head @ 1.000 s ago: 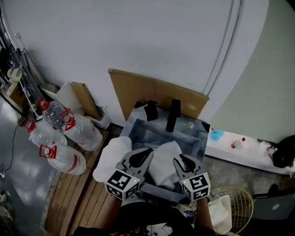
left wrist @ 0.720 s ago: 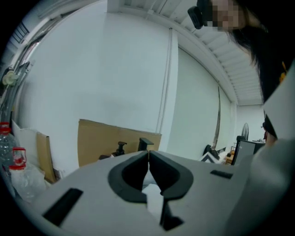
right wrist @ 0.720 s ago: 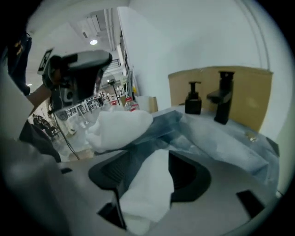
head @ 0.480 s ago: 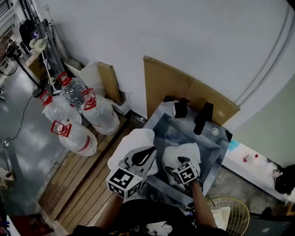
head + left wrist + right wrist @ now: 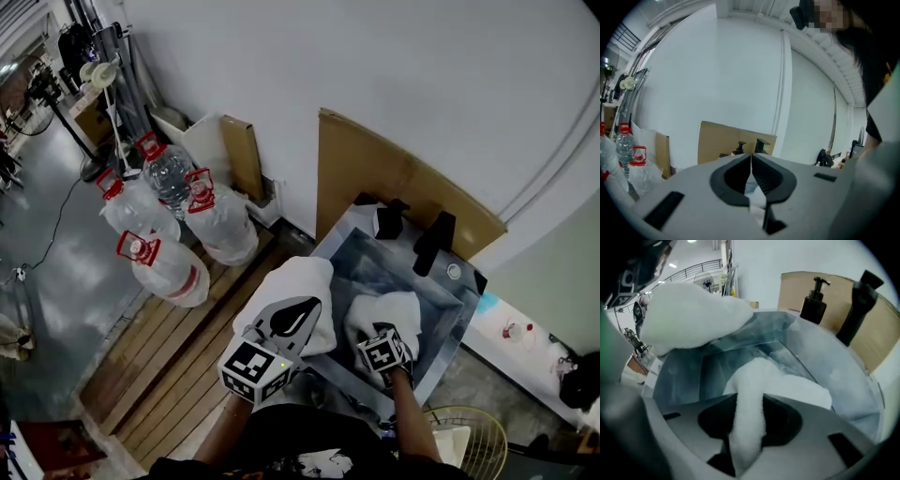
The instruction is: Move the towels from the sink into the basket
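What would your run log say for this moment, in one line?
left gripper: shut on first towel, over edge of sink | right gripper: jaws closing, fold of second towel between them

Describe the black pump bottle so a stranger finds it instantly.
Find the steel sink against the white wall, cardboard propped behind it. Two dark things stand on its back rim; the pump bottle is the left, squat one, unlike the taller faucet beside it.

Bright, even light — fisheye edges (perhaps slightly soft).
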### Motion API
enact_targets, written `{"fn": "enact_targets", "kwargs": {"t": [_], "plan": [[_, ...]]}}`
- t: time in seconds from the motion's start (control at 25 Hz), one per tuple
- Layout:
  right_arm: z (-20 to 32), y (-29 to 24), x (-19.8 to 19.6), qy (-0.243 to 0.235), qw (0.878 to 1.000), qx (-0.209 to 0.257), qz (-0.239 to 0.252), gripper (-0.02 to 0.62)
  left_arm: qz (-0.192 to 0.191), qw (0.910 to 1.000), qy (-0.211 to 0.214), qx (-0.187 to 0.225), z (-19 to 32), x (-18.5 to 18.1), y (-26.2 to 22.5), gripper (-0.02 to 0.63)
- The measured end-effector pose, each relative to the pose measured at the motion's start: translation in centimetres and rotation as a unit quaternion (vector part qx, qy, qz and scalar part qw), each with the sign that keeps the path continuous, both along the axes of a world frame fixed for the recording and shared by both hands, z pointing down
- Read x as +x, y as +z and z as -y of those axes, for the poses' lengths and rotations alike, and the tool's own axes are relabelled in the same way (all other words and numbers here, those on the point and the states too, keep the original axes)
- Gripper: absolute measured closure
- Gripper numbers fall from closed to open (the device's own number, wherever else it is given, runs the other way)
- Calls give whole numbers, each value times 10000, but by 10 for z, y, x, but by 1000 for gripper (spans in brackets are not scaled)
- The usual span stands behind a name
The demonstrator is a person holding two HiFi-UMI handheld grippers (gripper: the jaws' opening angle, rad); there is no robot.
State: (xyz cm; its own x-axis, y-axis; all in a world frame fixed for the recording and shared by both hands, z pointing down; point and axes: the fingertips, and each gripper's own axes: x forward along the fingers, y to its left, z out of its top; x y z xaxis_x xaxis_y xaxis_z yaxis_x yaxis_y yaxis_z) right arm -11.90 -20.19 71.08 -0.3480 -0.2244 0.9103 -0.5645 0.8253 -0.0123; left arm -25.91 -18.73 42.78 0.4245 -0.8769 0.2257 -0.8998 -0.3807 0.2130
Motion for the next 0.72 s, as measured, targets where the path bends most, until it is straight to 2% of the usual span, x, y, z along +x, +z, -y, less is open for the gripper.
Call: {"fn": "enact_targets", "kwargs": {"t": [0.08, 0.28, 0.52, 0.72], "plan": [[2, -21, 0, 305, 9987, 171, 359, 496, -4, 10000, 68, 42, 1, 2, -3, 592], [16, -99, 9, 976, 9825, 829, 1352, 512, -12, 9992, 374, 115, 10, 20, -6, 592], [19, -185, 51, 1704, 9492, 1521, 2165, 517, -15, 9946, 1014, 228, 22, 62, -15, 592], [6, -252, 100, 2233, 9141, 2273, 2510, 517, -22, 9847, 1719, 299, 27, 110, -19, 592]]}}
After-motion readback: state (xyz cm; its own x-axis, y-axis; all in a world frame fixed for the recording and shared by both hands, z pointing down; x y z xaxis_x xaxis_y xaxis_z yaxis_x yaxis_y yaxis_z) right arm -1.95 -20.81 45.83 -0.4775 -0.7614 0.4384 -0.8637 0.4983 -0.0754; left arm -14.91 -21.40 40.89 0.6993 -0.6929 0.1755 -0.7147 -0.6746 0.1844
